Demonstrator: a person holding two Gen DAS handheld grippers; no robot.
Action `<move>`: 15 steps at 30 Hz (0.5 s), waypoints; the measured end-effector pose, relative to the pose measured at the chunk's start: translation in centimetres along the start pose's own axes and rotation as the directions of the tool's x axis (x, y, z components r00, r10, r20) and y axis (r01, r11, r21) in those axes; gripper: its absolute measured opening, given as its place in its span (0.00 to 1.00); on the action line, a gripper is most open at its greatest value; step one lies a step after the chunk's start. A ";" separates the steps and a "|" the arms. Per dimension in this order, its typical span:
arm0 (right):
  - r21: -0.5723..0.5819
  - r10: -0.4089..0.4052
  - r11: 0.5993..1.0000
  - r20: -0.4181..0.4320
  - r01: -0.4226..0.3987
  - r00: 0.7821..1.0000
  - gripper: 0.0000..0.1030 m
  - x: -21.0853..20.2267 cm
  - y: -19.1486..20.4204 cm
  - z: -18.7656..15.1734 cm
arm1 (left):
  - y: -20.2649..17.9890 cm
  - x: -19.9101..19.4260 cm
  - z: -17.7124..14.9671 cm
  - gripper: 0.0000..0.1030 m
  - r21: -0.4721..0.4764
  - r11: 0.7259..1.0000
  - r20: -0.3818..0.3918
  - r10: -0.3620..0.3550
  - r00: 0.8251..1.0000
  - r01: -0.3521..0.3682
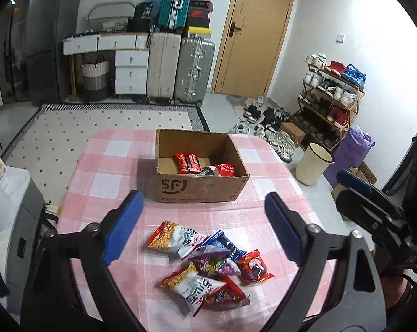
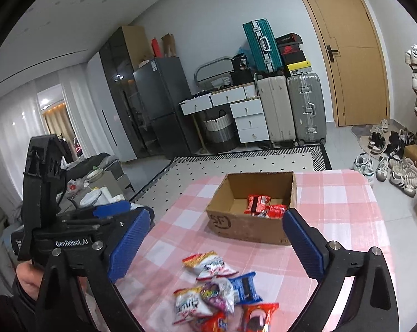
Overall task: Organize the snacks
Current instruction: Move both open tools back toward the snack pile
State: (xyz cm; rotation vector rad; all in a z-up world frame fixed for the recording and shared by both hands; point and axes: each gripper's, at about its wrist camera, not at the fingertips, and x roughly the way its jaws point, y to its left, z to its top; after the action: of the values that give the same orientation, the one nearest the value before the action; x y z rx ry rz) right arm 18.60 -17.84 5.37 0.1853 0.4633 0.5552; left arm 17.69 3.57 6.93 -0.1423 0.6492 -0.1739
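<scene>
An open cardboard box [image 1: 202, 186] [image 2: 249, 228] stands in the middle of the pink checked table, with a few red snack packets [image 1: 187, 162] [image 2: 256, 204] lying inside. Nearer to me lies a heap of several loose snack packets [image 1: 205, 268] [image 2: 222, 293]: orange-and-white, blue, purple and red ones. My left gripper [image 1: 204, 228] hovers above the heap, jaws wide open and empty. My right gripper [image 2: 216, 244] is also wide open with nothing between its blue pads, above the same heap. Each gripper shows at the edge of the other's view.
The pink checked table [image 1: 103, 166] ends at the right above a cream bin [image 1: 313, 163] and a purple bag [image 1: 352, 149]. A grey appliance [image 1: 20, 221] stands at the left. Behind are suitcases [image 1: 194, 72], white drawers [image 1: 131, 69], a door and a shoe rack [image 1: 335, 96].
</scene>
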 end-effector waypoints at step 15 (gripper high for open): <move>-0.037 0.005 0.999 -0.029 -0.006 1.000 0.98 -5.7 2.1 -8.1 | -0.4 -4.5 -8.2 1.00 0.008 0.999 -0.009 -0.033 0.999 0.033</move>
State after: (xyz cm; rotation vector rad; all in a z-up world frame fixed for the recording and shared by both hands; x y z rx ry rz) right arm 9.50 -18.85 0.95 0.1435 0.4807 0.5720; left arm 9.12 3.53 3.23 -0.1441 0.6548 -0.2087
